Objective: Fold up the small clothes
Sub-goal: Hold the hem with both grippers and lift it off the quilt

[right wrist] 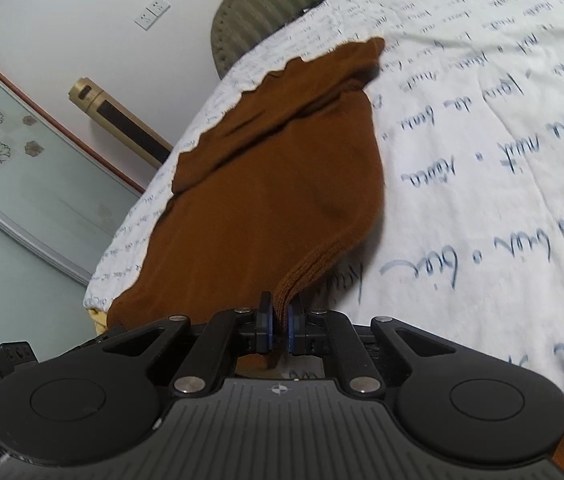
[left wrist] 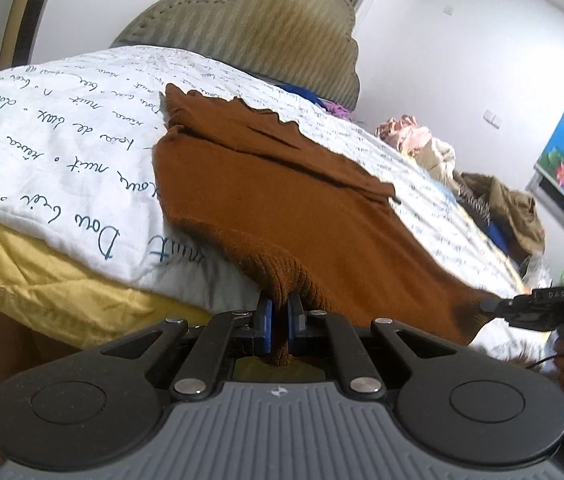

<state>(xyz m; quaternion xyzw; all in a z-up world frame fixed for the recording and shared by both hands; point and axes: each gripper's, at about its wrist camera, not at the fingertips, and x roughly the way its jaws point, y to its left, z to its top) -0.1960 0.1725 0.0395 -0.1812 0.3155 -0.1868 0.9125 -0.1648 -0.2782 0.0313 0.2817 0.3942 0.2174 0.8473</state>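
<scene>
A brown knit sweater [left wrist: 282,200] lies spread on a white quilt with blue script [left wrist: 62,120] on a bed. My left gripper [left wrist: 280,312] is shut on the ribbed hem at the sweater's near left corner. My right gripper [right wrist: 280,316] is shut on the ribbed hem at the other near corner; it also shows at the right edge of the left wrist view [left wrist: 494,305], pinching the sweater. In the right wrist view the sweater [right wrist: 266,200] stretches away from me, with a sleeve folded across its far part [right wrist: 282,112].
A padded beige headboard [left wrist: 266,24] stands at the far end of the bed. A heap of other clothes [left wrist: 462,176] lies at the bed's right side. A yellow sheet [left wrist: 62,272] hangs below the quilt. A gold cylinder [right wrist: 122,120] stands by the wall.
</scene>
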